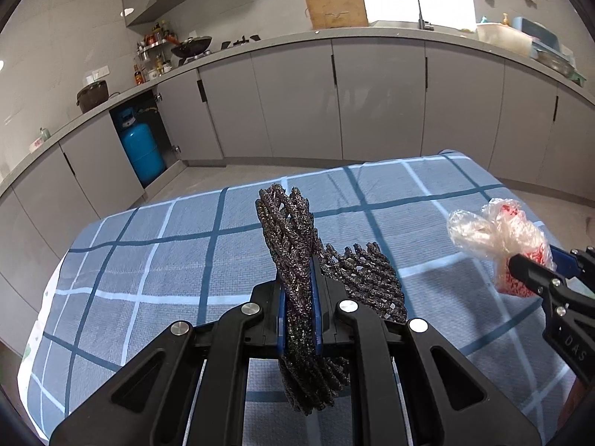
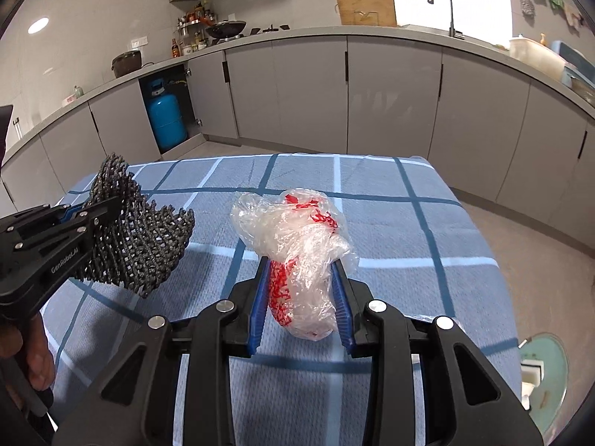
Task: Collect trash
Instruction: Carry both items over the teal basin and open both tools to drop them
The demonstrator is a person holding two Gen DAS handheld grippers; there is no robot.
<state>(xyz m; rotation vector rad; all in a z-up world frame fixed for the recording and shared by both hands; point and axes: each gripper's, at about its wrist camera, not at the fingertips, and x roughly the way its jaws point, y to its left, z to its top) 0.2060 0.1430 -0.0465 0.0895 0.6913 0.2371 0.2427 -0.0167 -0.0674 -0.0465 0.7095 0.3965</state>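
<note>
My left gripper (image 1: pixel 299 282) is shut on a dark foam net sleeve (image 1: pixel 293 230), which sticks up between the blue pads and also hangs below them over the table. In the right wrist view the same net sleeve (image 2: pixel 145 238) shows at the left, held by the left gripper (image 2: pixel 100 213). My right gripper (image 2: pixel 301 282) is shut on a crumpled clear plastic bag with red print (image 2: pixel 297 245), lifted above the table. That plastic bag (image 1: pixel 498 238) appears at the right edge of the left wrist view, in the right gripper (image 1: pixel 535 267).
Below both grippers lies a table with a blue checked cloth (image 2: pixel 409 230). Grey kitchen cabinets (image 1: pixel 372 93) run around the room, with a blue gas cylinder (image 1: pixel 143 148) in an open cupboard. A green round bin (image 2: pixel 546 375) stands on the floor at the table's right. A hand (image 2: pixel 33 353) grips the left gripper's handle.
</note>
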